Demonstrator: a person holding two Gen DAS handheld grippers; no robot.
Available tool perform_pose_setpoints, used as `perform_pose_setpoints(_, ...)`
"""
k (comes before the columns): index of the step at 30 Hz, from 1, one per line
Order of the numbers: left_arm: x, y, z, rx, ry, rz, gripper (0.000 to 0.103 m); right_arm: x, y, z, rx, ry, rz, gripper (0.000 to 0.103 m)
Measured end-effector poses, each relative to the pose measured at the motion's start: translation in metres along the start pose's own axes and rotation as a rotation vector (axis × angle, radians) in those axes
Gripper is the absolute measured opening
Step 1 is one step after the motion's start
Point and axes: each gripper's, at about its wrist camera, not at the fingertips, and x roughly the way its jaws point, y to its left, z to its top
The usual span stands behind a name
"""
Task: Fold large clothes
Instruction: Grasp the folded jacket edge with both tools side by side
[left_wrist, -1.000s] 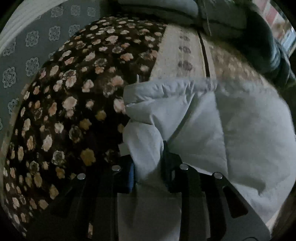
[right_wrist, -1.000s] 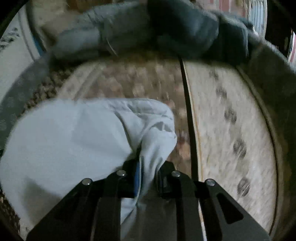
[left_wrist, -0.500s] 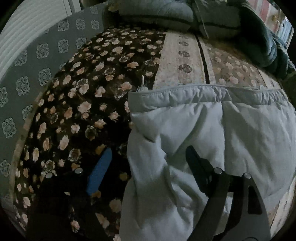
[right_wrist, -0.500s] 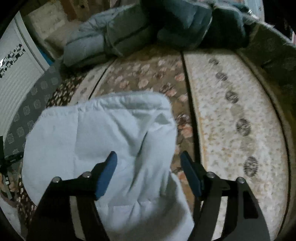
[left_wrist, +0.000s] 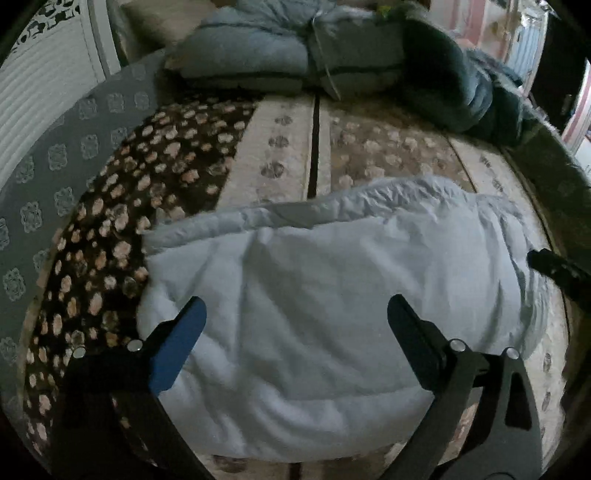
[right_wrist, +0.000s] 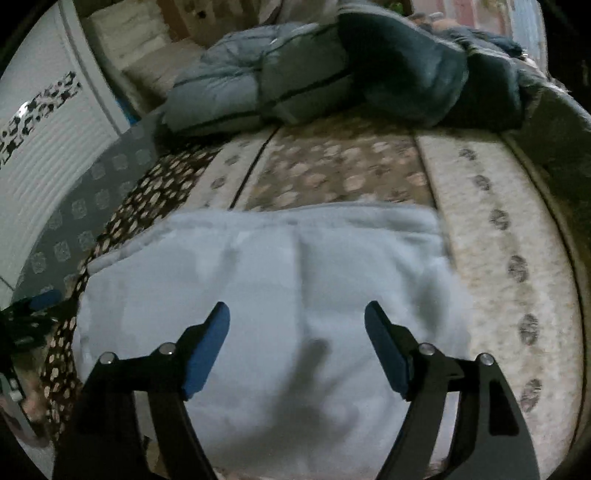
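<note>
Clothing: a big pale blue puffy coat (left_wrist: 325, 295) lies folded flat on the bed (left_wrist: 284, 162), on the flowery bedspread.
Left claw (left_wrist: 295, 317): wide open over the coat. Its jaws have just been opening. Nothing is between them, and the pads do not touch the cloth.
Right claw (right_wrist: 297, 321): open too, above the coat. Its jaws have just been opening, with nothing between them.
Far end of bed: a pile of grey and dark blue bedding (right_wrist: 332, 74).
Left side: a white ribbed wall panel (left_wrist: 40, 85).
</note>
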Motion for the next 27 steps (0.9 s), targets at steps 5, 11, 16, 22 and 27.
perform_pose_setpoints(5, 0.056, -0.008, 0.007, -0.064, 0.147, -0.020, 0.096, 0.028, 0.035, 0.001, -0.048, 0.033, 0.005, 0.076)
perform_pose_setpoints(11, 0.082, 0.002, 0.018, -0.105, 0.185, -0.005, 0.091, 0.062, 0.051, 0.006, -0.127, 0.070, -0.074, 0.069)
perform_pose_setpoints(16, 0.113, -0.002, 0.031, -0.111, 0.245, 0.009, 0.091, 0.090, 0.048, 0.018, -0.114, 0.130, -0.108, 0.065)
perform_pose_setpoints(22, 0.134, -0.002, 0.037, -0.115, 0.318, 0.019, 0.092, 0.120, 0.044, 0.029, -0.100, 0.209, -0.141, 0.065)
perform_pose_setpoints(27, 0.147, -0.004, 0.043, -0.107, 0.344, 0.038, 0.094, 0.130, 0.045, 0.030, -0.110, 0.222, -0.158, 0.065)
